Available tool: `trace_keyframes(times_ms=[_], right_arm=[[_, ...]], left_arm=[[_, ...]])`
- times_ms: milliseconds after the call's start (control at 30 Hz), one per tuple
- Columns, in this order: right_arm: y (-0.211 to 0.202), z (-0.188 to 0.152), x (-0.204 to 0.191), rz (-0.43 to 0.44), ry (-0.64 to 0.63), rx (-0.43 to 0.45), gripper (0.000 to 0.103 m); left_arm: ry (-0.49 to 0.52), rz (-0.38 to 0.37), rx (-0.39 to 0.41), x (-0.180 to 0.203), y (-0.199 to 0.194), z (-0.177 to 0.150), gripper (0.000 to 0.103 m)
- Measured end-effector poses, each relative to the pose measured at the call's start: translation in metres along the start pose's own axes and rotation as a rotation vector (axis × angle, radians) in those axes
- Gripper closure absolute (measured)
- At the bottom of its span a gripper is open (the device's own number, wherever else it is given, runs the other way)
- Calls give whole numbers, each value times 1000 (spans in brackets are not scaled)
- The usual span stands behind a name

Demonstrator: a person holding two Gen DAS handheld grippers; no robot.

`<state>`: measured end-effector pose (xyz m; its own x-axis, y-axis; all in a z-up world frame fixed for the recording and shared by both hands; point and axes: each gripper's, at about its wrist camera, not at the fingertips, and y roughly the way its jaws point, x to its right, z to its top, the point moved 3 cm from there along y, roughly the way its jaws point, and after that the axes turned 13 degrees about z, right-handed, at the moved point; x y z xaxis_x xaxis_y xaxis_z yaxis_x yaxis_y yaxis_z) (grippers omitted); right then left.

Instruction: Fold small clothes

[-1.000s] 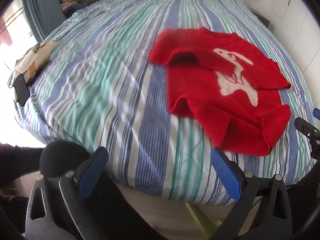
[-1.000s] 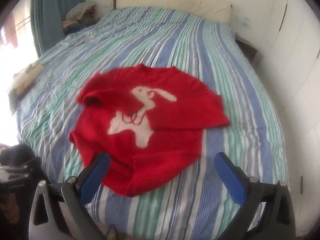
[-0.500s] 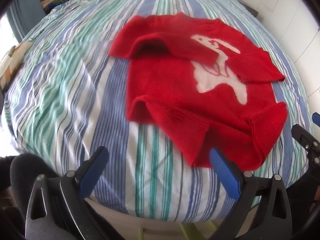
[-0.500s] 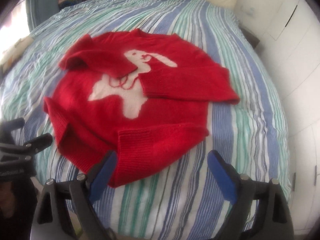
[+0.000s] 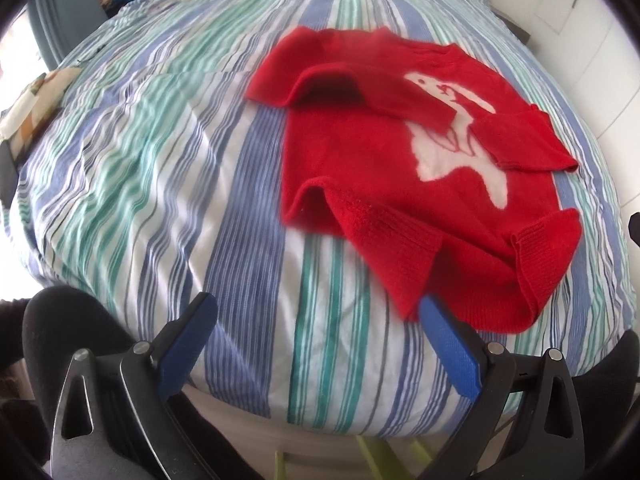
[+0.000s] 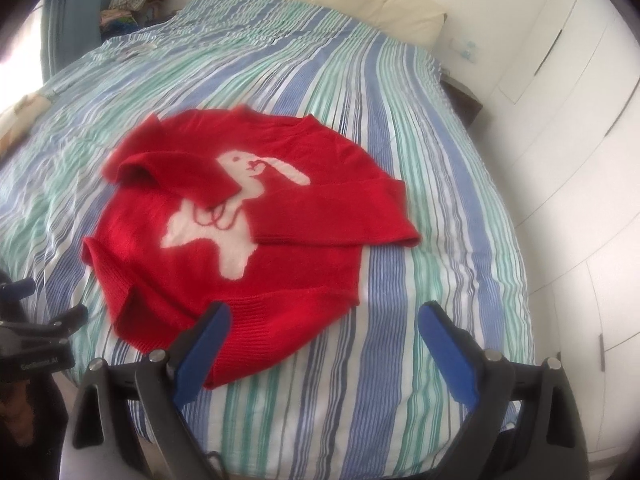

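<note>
Rumpled cotton bedding (image 5: 248, 184) in blue, green and white stripes covers the bed. On it, at 1 o'clock from the left gripper (image 5: 320, 344), lies a fuzzy red knit sweater (image 5: 360, 160) with ribbed hem, sleeves folded over a white rabbit. Right gripper (image 6: 324, 344) hovers by the hem. Both jaws gape apart, blue-padded, empty.

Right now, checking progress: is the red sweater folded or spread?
Partly folded: both sleeves of the red sweater lie across its chest; the body is spread.
</note>
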<state>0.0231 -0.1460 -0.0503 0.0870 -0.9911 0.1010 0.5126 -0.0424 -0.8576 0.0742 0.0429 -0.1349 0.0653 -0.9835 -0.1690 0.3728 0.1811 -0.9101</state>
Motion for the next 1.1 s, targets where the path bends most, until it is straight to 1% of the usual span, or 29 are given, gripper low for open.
trace_keyframes(times_ms=[300,400,500,533,567,600,633,667,700,733,767,800,833,867,900,933,967,1000,1067,1100], right_arm=[[-9,6,-1,-30,-8,20,9],[-4,7,2,-18,-4,21,9],[19,1,10,-10,12,-14,9],[29,-2,9,21,12,-38,9],[41,-7,4,79,9,-63,9],[54,-12,-3,161,-1,-94,9],[68,-17,-13,230,-23,-125,9],[82,-22,-23,265,-56,-153,10],[97,-29,-31,271,-98,-183,12],[111,-36,-37,265,-133,-214,29],[123,-43,-36,255,-150,-243,46],[130,-50,-29,242,-129,-265,76],[128,-55,-17,253,-75,-263,81],[118,-59,-4,274,-22,-250,83],[106,-66,9,270,9,-239,84],[93,-75,21,262,35,-236,84],[84,-87,32,268,69,-243,84],[78,-101,41,272,103,-269,84],[76,-132,59,248,156,-343,84],[75,-145,68,259,200,-365,83]], left_arm=[[3,15,9,-2,0,-1,2],[33,23,11,1,6,-2,2],[96,-16,31,16,9,-4,2],[133,-19,51,26,10,-4,2],[173,-13,77,37,12,-3,2],[211,2,102,48,15,-3,4],[244,7,118,58,20,-2,18],[272,9,121,66,27,-1,32],[292,5,102,71,37,0,70],[287,-16,71,71,44,0,91],[251,-44,52,64,45,1,92],[214,-82,37,54,39,-1,95],[188,-122,19,42,31,-4,95],[174,-164,2,30,21,-9,96],[171,-195,-19,20,13,-18,96],[183,-201,-47,12,7,-28,95],[205,-184,-75,6,3,-38,93],[227,-157,-92,2,0,-48,84],[243,-92,-104,-9,-4,-62,71],[228,-76,-92,-17,-8,-63,49]])
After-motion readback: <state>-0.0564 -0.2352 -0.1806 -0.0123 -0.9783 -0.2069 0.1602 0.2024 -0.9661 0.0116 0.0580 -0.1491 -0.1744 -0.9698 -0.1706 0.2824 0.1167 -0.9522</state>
